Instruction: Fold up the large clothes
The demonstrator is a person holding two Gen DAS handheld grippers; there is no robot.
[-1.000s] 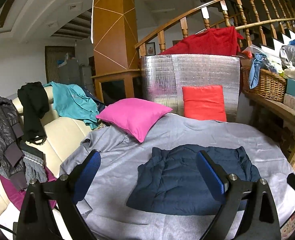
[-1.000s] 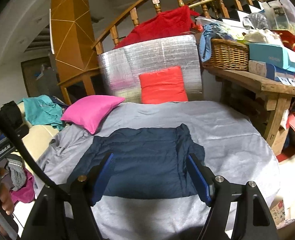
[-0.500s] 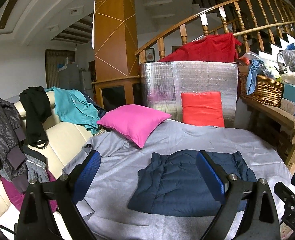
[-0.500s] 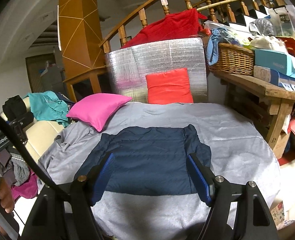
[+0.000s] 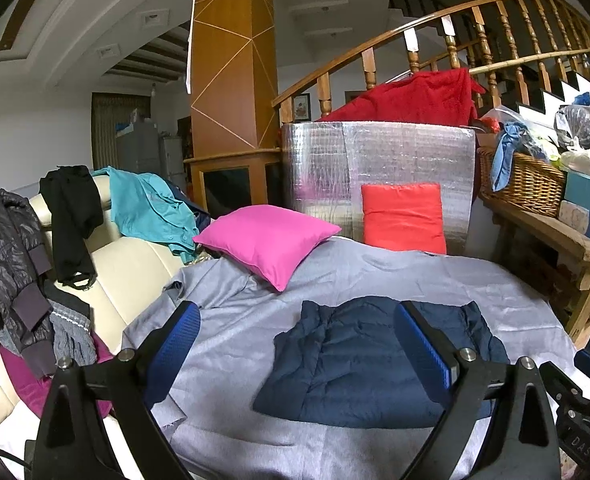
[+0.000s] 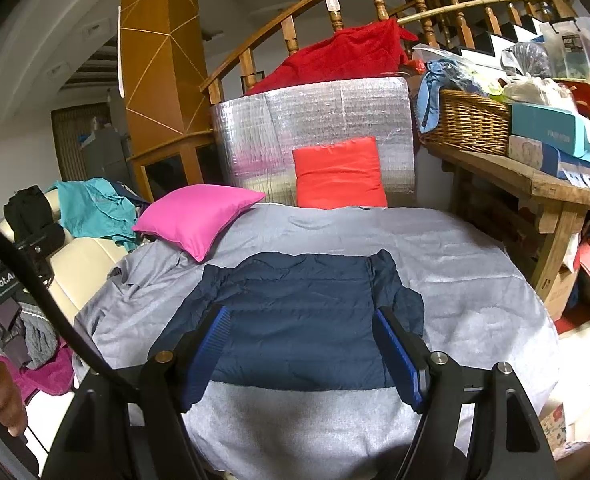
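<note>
A folded navy puffer jacket (image 5: 359, 364) lies flat on the grey sheet (image 5: 235, 344) covering the table; it also shows in the right wrist view (image 6: 303, 312). My left gripper (image 5: 301, 346) is open and empty, held above the sheet at the jacket's near left. My right gripper (image 6: 305, 346) is open and empty, held above the jacket's near edge. Neither touches the jacket.
A pink pillow (image 5: 267, 240) and a red cushion (image 5: 403, 216) lie at the far side before a silver foil panel (image 5: 375, 160). A cream sofa (image 5: 107, 272) with draped clothes stands left. A wooden bench (image 6: 535, 184) with a wicker basket (image 6: 471, 120) and boxes stands right.
Both grippers have drawn back and up from the jacket, so it sits lower and smaller in both views. Jaws stay open; the jacket has not moved.
</note>
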